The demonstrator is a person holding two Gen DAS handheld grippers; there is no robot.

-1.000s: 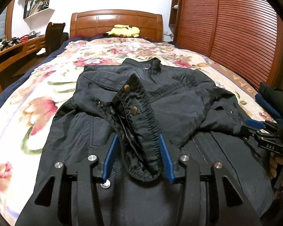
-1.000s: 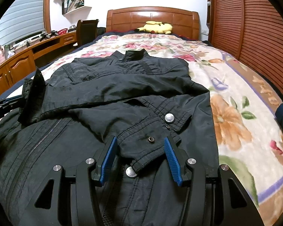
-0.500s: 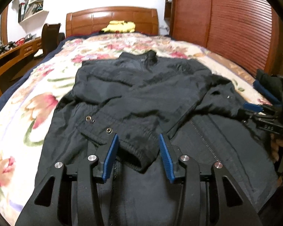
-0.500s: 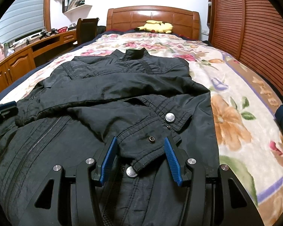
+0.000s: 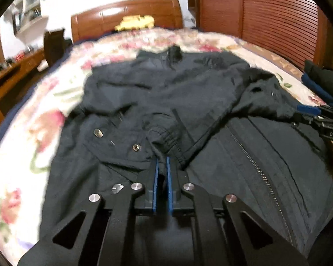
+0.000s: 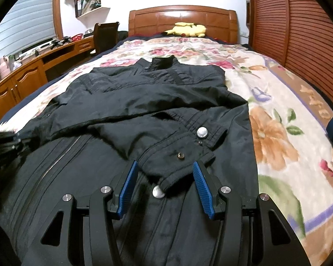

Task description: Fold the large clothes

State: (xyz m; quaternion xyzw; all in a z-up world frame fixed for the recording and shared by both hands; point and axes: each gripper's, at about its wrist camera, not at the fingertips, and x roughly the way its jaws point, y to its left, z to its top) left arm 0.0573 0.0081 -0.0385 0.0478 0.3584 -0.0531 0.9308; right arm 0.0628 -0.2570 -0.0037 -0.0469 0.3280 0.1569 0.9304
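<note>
A black jacket (image 5: 188,93) lies front up on the floral bedspread (image 6: 277,133), collar toward the headboard and both sleeves folded across its chest. My left gripper (image 5: 162,159) is shut on the gathered cuff (image 5: 166,141) of one sleeve, low over the jacket's zip side. The other sleeve's cuff (image 6: 179,153), with snap buttons, lies loose between the blue pads of my right gripper (image 6: 164,162), which stands open and does not press it. Each gripper shows at the edge of the other's view: the right gripper (image 5: 317,119) and the left gripper (image 6: 2,141).
A yellow plush toy (image 6: 188,30) rests by the wooden headboard (image 6: 182,17). A wooden desk (image 6: 33,73) and a chair (image 6: 106,35) run along the bed's left side. Louvred wooden doors (image 6: 299,33) stand to the right. Dark folded clothes (image 5: 322,77) sit at the right edge.
The sleeve cuff that stood up between my left jaws came down flat onto the jacket, and the left jaws have since closed on it. The right gripper has stayed still and open.
</note>
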